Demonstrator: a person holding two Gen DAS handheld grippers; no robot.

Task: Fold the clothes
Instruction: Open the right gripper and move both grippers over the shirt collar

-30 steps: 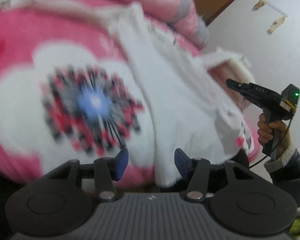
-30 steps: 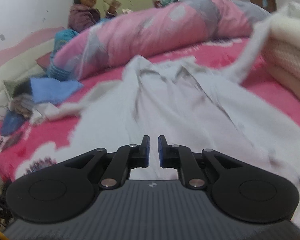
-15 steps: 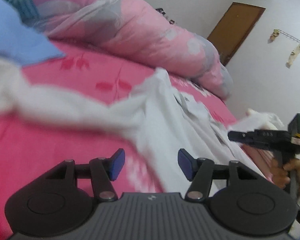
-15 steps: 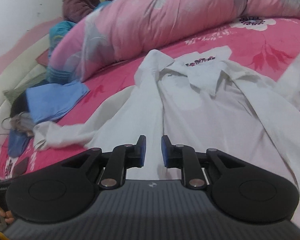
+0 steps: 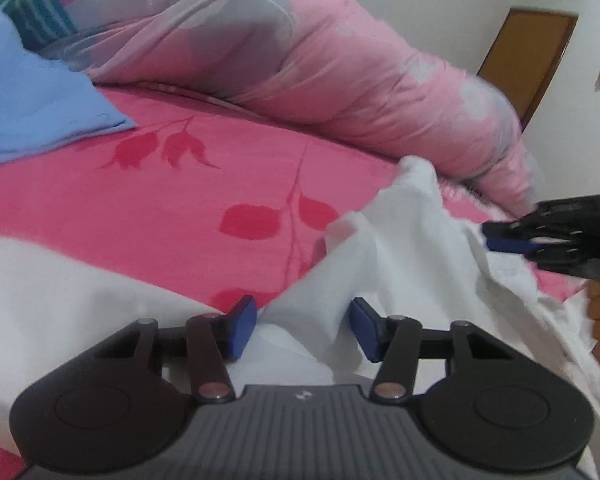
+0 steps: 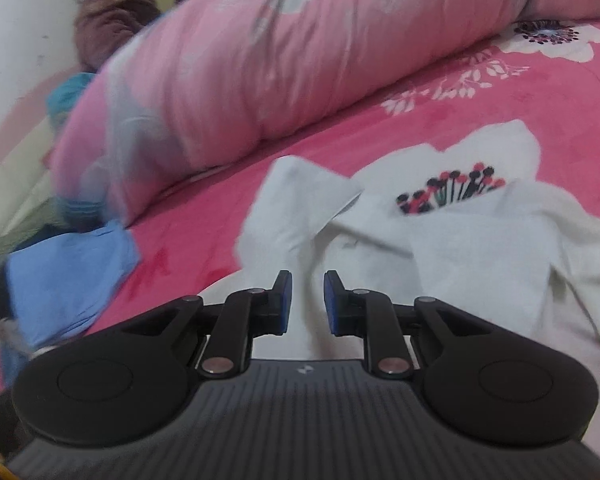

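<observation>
While L gripper jaws close, apart w/ nothing pinched, R gripper jaws sit slightly apart, empty. White shirt lies spread on pink bedsheet under both; blue cloth lies off to the left.

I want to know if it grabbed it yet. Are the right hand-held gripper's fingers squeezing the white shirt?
Apart. In the right wrist view the right hand-held gripper has a clear gap between its blue pads, with the white shirt lying beneath, not pinched.
</observation>
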